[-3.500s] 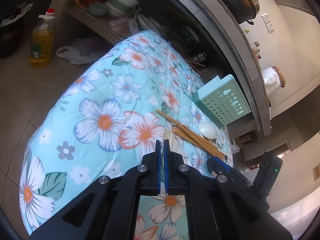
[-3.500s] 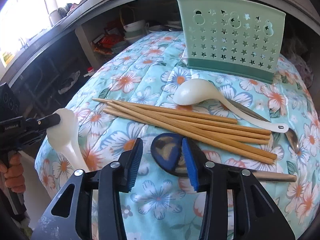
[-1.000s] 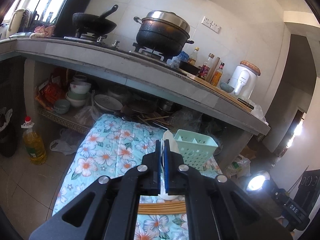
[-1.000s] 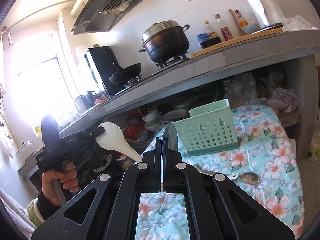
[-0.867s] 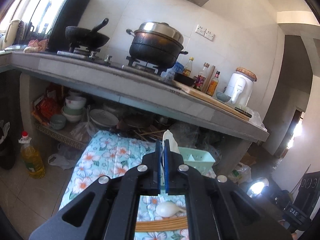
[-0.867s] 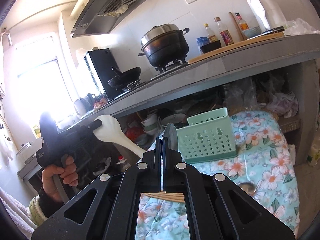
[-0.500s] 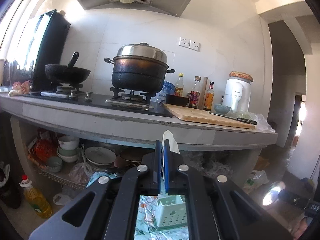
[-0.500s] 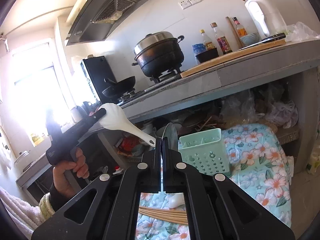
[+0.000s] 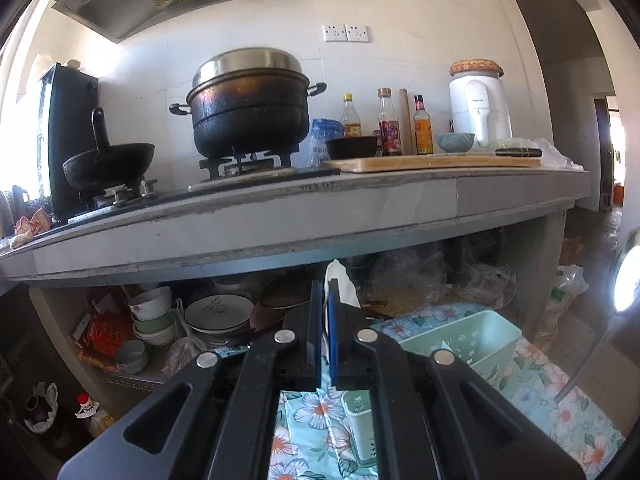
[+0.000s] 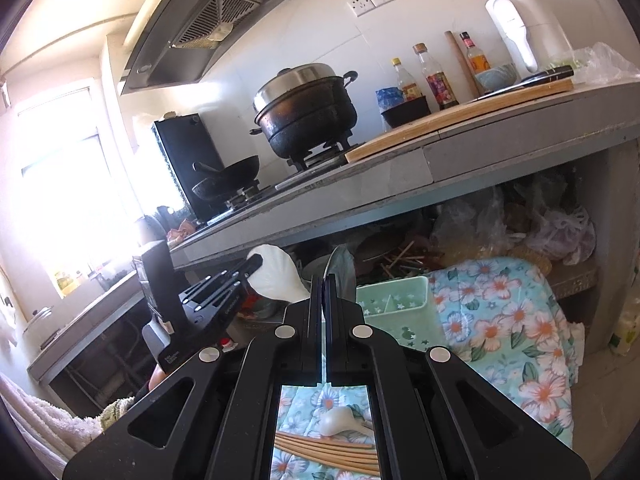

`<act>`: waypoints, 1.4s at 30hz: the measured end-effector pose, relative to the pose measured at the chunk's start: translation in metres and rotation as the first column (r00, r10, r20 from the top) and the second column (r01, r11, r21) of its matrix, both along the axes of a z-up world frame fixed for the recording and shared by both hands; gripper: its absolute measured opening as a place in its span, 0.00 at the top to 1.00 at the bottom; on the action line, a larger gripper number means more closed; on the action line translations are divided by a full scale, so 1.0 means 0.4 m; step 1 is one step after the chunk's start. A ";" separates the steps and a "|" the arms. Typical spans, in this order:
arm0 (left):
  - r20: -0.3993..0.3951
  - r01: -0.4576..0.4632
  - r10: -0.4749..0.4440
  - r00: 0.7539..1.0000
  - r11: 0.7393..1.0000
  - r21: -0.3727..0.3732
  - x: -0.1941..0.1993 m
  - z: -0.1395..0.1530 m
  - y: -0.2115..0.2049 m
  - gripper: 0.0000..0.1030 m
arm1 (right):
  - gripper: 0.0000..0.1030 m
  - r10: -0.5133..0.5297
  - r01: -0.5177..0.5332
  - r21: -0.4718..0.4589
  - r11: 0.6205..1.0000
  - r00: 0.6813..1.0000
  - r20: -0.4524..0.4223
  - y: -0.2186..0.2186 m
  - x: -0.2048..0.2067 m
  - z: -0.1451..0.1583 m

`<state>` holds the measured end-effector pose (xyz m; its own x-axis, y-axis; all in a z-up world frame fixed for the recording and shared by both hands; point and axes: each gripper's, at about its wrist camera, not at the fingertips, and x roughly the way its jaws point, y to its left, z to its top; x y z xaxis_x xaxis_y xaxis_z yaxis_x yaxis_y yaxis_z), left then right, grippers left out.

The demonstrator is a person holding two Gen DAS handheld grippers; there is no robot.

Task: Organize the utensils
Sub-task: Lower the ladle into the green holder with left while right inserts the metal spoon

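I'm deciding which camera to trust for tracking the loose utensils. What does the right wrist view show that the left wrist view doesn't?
Only the right wrist view shows the chopsticks and a white spoon lying on the floral cloth, plus the left tool from outside, shut on a white ladle.

Only the left wrist view shows the stacked bowls and plate under the counter.

Both show the green utensil basket, the big black pot, and a utensil pinched in that camera's own tool.

left hand-held gripper (image 9: 326, 316): clamped, raised | right hand-held gripper (image 10: 324, 308): clamped, raised
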<state>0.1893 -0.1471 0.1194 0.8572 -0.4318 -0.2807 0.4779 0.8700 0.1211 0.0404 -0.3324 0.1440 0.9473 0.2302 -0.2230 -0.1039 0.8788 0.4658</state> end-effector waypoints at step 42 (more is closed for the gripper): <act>-0.300 -0.014 -0.040 0.953 0.984 -0.175 -0.027 -0.094 0.132 0.66 | 1.00 0.099 -0.070 0.171 0.983 0.981 -0.169 -0.117 0.290 -0.131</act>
<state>0.1785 -0.0943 0.0816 0.7379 -0.5073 -0.4451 0.4800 0.8581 -0.1823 0.1565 -0.3792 0.0916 0.8721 0.3547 -0.3372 -0.0779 0.7808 0.6198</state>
